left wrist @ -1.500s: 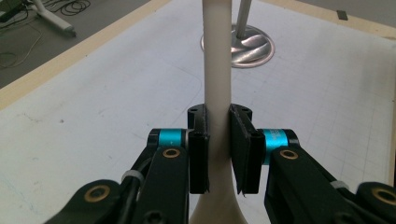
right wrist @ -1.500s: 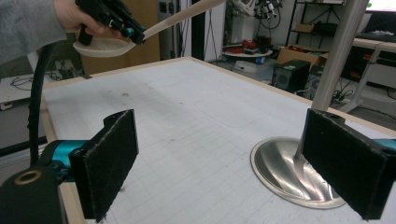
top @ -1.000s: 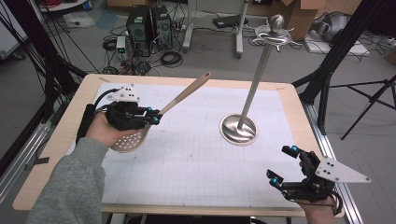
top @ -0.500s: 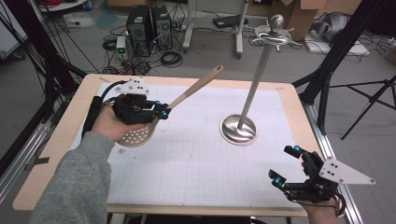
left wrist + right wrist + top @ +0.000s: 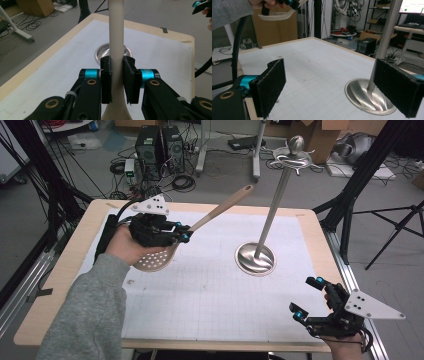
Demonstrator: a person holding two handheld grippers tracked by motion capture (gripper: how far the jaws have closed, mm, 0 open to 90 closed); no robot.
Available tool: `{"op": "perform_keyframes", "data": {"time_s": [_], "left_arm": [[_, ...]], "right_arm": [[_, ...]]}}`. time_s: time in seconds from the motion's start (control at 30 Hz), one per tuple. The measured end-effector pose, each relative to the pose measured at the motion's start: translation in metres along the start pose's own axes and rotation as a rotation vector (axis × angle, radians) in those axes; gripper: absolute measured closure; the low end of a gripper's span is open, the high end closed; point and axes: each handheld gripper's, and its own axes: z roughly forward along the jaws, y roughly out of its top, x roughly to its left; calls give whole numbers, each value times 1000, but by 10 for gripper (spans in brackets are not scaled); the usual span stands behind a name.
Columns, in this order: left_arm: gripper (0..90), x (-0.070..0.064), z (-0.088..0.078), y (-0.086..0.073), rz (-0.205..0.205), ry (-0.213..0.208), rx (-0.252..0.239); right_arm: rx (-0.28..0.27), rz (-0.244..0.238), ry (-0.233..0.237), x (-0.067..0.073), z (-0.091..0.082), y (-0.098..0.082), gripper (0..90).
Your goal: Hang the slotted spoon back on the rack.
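From the high view, my left gripper (image 5: 184, 236) pinches the slotted spoon (image 5: 172, 251) at the neck, just above its perforated bowl, and carries it off the surface (image 5: 210, 290) at about nine o'clock from the metal stand (image 5: 272, 210); the handle points toward two o'clock, at the stand's hooked top. My right gripper (image 5: 309, 299) waits spread and empty near the five o'clock corner. In the left gripper view, both pads clamp the pale handle (image 5: 116, 37), with the stand's round base (image 5: 113, 53) straight ahead at twelve o'clock. In the right gripper view, the jaws stand wide apart, the stand's base (image 5: 367, 98) between them. I judge this the carry step; next I need to lift the handle end to a hook.
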Motion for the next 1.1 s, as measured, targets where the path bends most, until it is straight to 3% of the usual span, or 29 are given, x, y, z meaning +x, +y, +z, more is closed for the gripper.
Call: {"op": "perform_keyframes", "data": {"time_s": [0.53,0.73,1.1], "left_arm": [[778,2,-9,19,6,-5,-72],[778,4,-10,23,-22,4,-90],[778,-1,-8,36,-12,-36,-141]], "right_arm": [[-12,7,-3,0,-3,0,101],[-13,1,2,1,-2,1,101],[-16,-2,0,-1,-4,1,101]]}}
